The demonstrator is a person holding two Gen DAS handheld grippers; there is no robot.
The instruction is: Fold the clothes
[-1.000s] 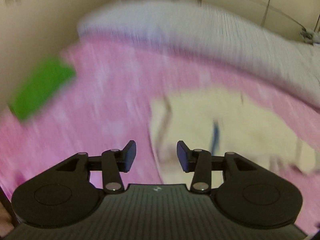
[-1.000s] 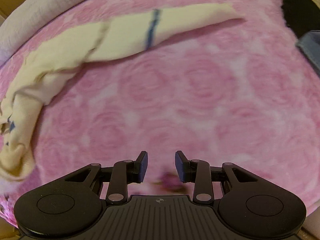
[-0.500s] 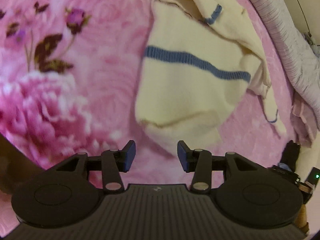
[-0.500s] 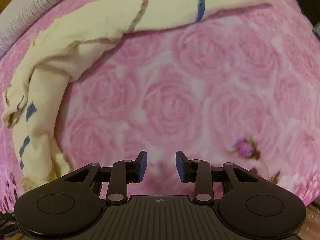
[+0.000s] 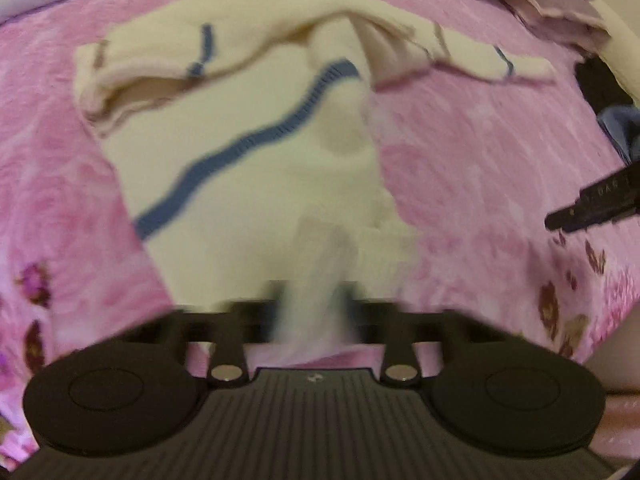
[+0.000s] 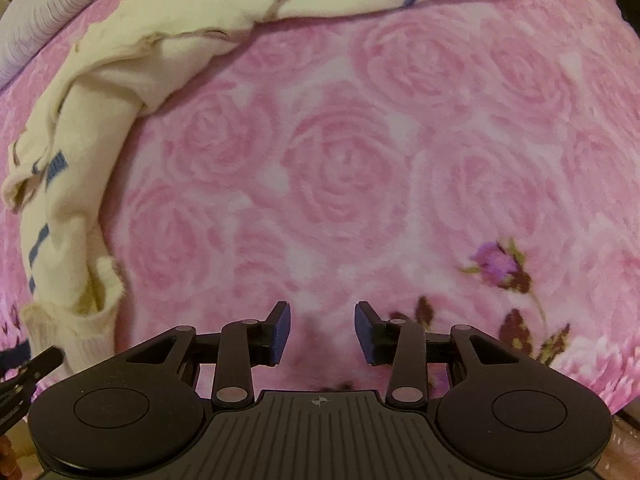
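A cream sweater with blue stripes (image 5: 248, 152) lies crumpled on the pink rose blanket (image 5: 480, 152). My left gripper (image 5: 314, 308) is shut on the sweater's ribbed hem, which bunches up between the blurred fingers. In the right wrist view the sweater (image 6: 92, 128) curves along the left and top, one sleeve stretching to the upper right. My right gripper (image 6: 322, 332) is open and empty over bare blanket (image 6: 340, 160), to the right of the sweater's hem. The right gripper's tip shows in the left wrist view (image 5: 592, 208) at the right edge.
A grey striped quilt (image 6: 44, 12) lies along the far side of the bed. Pale pink cloth (image 5: 560, 12), a dark garment (image 5: 600, 80) and a blue-grey one (image 5: 624, 128) lie at the far right. The blanket's near edge runs just below both grippers.
My left gripper has moved onto the sweater's hem and closed on it. My right gripper has stayed open and moved slightly closer to the blanket.
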